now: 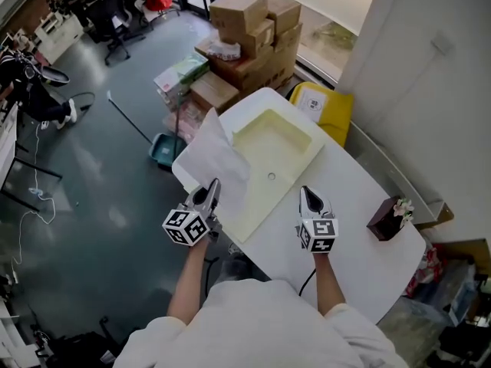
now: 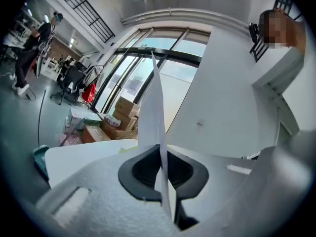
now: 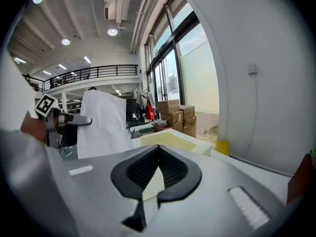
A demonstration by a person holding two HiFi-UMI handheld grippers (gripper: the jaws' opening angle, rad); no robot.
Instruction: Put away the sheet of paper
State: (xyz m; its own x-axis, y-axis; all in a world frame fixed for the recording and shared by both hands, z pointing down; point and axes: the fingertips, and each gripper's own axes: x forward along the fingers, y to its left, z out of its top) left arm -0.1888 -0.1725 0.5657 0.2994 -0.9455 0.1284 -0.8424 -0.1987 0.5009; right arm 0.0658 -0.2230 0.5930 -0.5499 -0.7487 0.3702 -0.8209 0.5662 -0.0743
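Note:
A white sheet of paper stands up over the left edge of the white table, its lower edge pinched in my left gripper, which is shut on it. In the left gripper view the sheet rises edge-on from the closed jaws of the left gripper. A shallow pale-yellow tray lies on the table right of the sheet. My right gripper hovers just right of the tray, apart from it. Its jaws are shut and empty. The right gripper view also shows the held sheet and the tray.
Stacked cardboard boxes and a yellow bin stand beyond the table's far end. A small brown box with flowers sits at the table's right edge. A white wall runs along the right. A teal dustpan lies on the floor.

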